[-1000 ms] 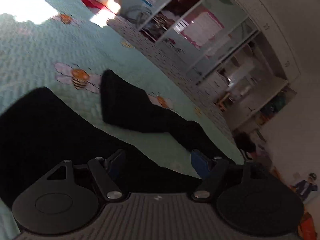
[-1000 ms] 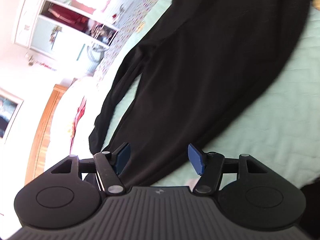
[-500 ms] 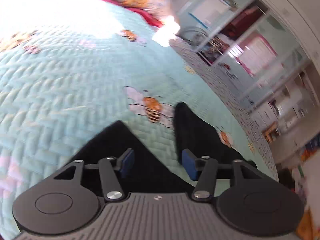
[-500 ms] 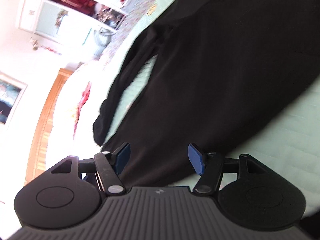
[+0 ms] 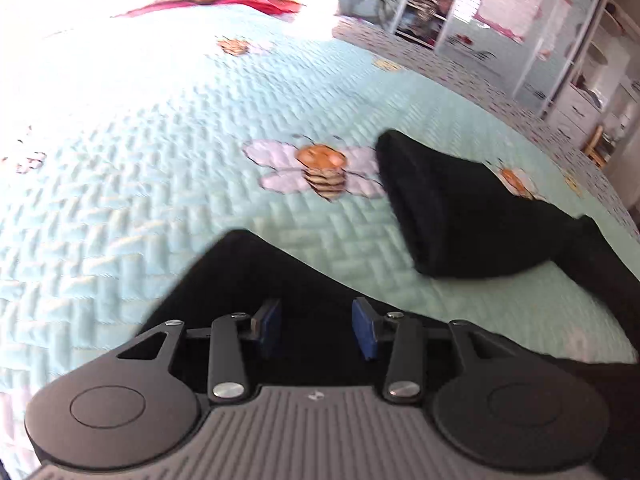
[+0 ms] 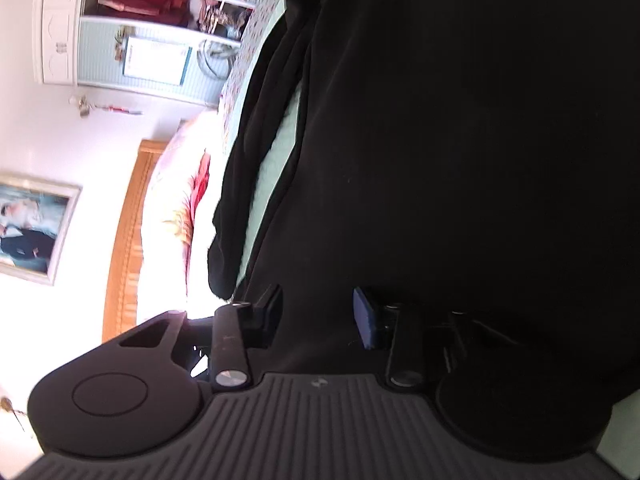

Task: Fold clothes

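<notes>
Black garment (image 5: pixel 460 216); headboard (image 6: pixel 128 240) right-view only

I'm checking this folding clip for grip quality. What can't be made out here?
- Left wrist: whether the left gripper pinches the black garment; black on black.
- Right wrist: right gripper contact likewise; the garment fills the frame.
- Garment type: edges cut off.

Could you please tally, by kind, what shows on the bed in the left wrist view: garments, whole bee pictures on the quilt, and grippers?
Black garment: 1, spread on the mint quilt
Bee pictures in full view: 1; others are partly hidden or blurred
Left gripper: 1, jaws closing over a corner of the black cloth
Total: 3
</notes>
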